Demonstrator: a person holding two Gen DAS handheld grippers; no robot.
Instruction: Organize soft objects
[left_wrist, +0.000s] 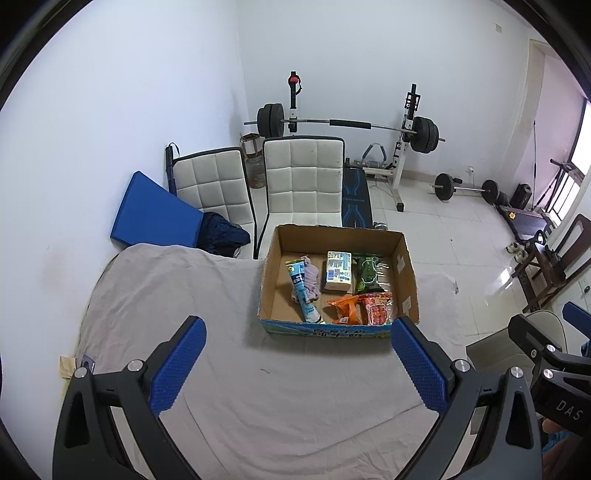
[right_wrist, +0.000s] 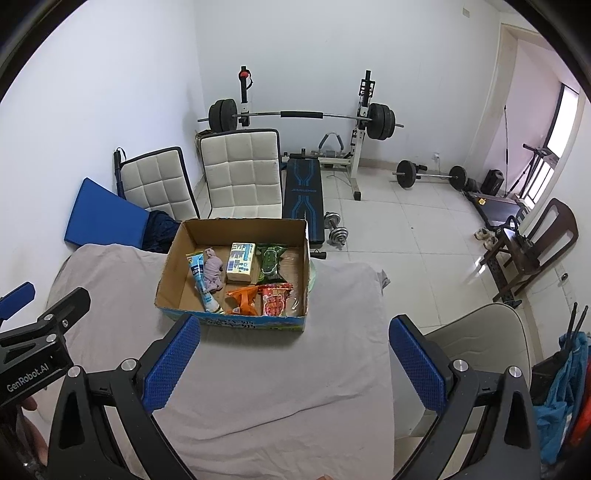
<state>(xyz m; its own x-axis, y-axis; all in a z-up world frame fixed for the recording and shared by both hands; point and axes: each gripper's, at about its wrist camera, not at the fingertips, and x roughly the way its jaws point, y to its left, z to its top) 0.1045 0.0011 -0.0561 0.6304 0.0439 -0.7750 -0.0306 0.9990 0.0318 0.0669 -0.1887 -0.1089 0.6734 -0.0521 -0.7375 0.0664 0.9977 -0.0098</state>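
Observation:
A cardboard box (left_wrist: 408, 273) (right_wrist: 171, 258) stands on a grey cloth-covered table (left_wrist: 166, 295) (right_wrist: 258, 369). In it lie a blue tube (left_wrist: 301, 291) (right_wrist: 201, 280), a mauve cloth (left_wrist: 312, 282) (right_wrist: 213, 271), a tissue pack (left_wrist: 338, 271) (right_wrist: 241, 263), a green packet (left_wrist: 366, 273) (right_wrist: 270, 264), an orange packet (left_wrist: 345, 308) (right_wrist: 243, 301) and a red packet (left_wrist: 376, 308) (right_wrist: 275, 300). My left gripper (left_wrist: 298, 332) is open and empty, near the box's front wall. My right gripper (right_wrist: 294, 330) is open and empty, just in front of the box.
Two white padded chairs (left_wrist: 303, 181) (right_wrist: 240, 173) and a blue mat (left_wrist: 155, 210) stand behind the table. A barbell rack (right_wrist: 303, 118), bench and dumbbells (right_wrist: 334, 229) sit on the tiled floor. A beige chair (right_wrist: 476, 343) is at the table's right.

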